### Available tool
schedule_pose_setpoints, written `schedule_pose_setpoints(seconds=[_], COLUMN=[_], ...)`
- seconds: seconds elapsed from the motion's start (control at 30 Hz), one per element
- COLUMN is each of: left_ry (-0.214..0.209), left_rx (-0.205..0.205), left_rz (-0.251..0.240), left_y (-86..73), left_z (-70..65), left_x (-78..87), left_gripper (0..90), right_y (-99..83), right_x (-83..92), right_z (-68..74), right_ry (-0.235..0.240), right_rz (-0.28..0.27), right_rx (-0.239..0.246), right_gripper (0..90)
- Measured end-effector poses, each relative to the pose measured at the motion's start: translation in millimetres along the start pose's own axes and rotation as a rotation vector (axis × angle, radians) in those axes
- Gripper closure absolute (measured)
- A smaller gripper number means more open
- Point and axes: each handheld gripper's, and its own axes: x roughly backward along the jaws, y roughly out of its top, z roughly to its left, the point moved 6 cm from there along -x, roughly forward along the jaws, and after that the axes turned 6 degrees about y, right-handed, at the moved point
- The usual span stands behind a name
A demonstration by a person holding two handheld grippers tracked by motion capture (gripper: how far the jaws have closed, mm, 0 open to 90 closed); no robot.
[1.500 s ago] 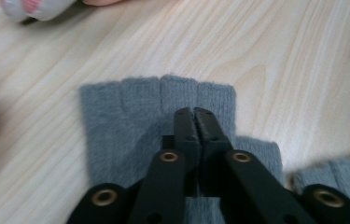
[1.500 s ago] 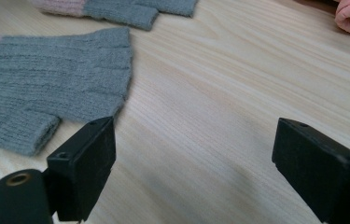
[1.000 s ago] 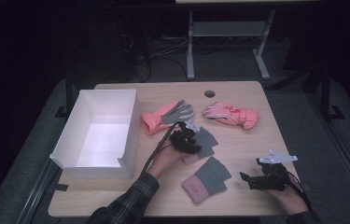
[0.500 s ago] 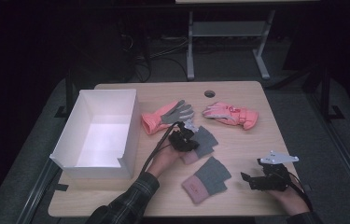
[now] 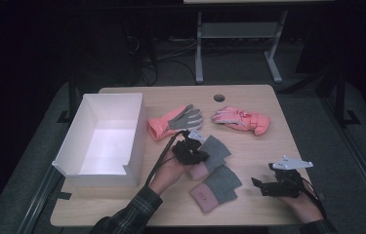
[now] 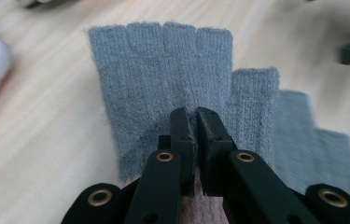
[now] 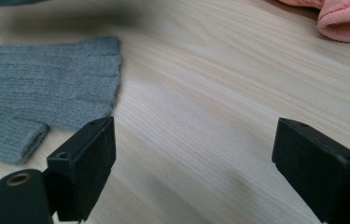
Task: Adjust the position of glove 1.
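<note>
My left gripper is shut on a grey fingerless glove, pinching the knit near its pink cuff. The glove's finger end points away from the jaws and hangs just over the table. A second grey glove with a pink cuff lies flat nearer the front edge. My right gripper rests at the front right of the table, open, with bare wood between its jaws. It sits to the right of the second glove, apart from it.
A white open box stands at the left of the table. Two pink gloves lie at the back, one showing a grey palm and the other to its right. A round hole sits near the far edge.
My left hand has drawn back slightly toward the near edge, taking the grey glove with it. The right gripper has stayed where it was.
</note>
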Motion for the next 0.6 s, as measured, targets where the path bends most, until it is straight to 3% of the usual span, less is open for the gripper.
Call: schedule_pose_setpoints(seconds=[0.1, 0.17, 0.27, 0.43, 0.6], left_ry=[-0.012, -0.028, -0.035, -0.034, -0.050], left_rx=[0.012, 0.025, 0.003, -0.015, -0.004], left_rz=[0.001, -0.003, -0.003, 0.015, 0.039], left_y=[-3.9, -8.8, -13.3, -16.2, -16.7], left_z=[-7.8, -20.1, -33.0, -46.7, -57.2], left_x=[5.5, 13.0, 16.7, 15.8, 8.0], left_gripper=[85.8, 85.8, 85.7, 85.7, 85.6], right_y=[0.4, 0.7, 0.7, 1.3, 1.2], right_x=[-0.9, -1.7, -2.3, -3.5, -3.2], right_z=[0.9, 1.4, 1.5, 2.0, 0.8], right_ry=[0.001, 0.005, 0.006, 0.008, 0.007], right_rz=[0.004, 0.004, 0.007, 0.008, 0.009], right_rx=[-0.002, 0.005, 0.004, 0.006, 0.007], right_gripper=[13.1, 13.1, 13.1, 13.1, 13.2])
